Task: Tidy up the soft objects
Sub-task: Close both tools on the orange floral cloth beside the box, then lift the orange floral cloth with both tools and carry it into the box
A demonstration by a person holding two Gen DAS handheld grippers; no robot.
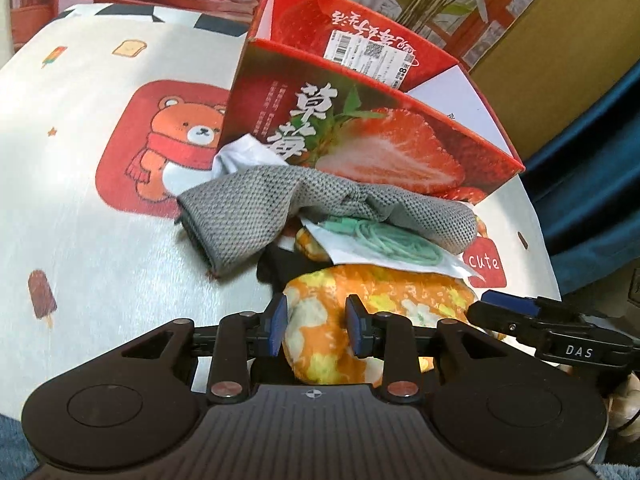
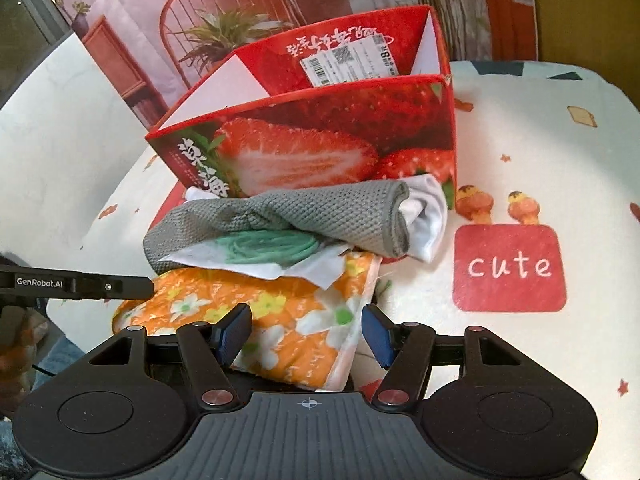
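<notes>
A pile of soft things lies on the table in front of a red strawberry box. An orange floral cloth is lowest and nearest. On it lie a white bag with a coiled green cable, a grey knit cloth and a white cloth. My left gripper has its pads on either side of a bunched edge of the floral cloth. My right gripper is open above the same cloth's near edge.
The table wears a white cover printed with a bear and a red "cute" patch. The box is open at the top. A cardboard panel and a printed backdrop stand behind. The right gripper's finger shows in the left view.
</notes>
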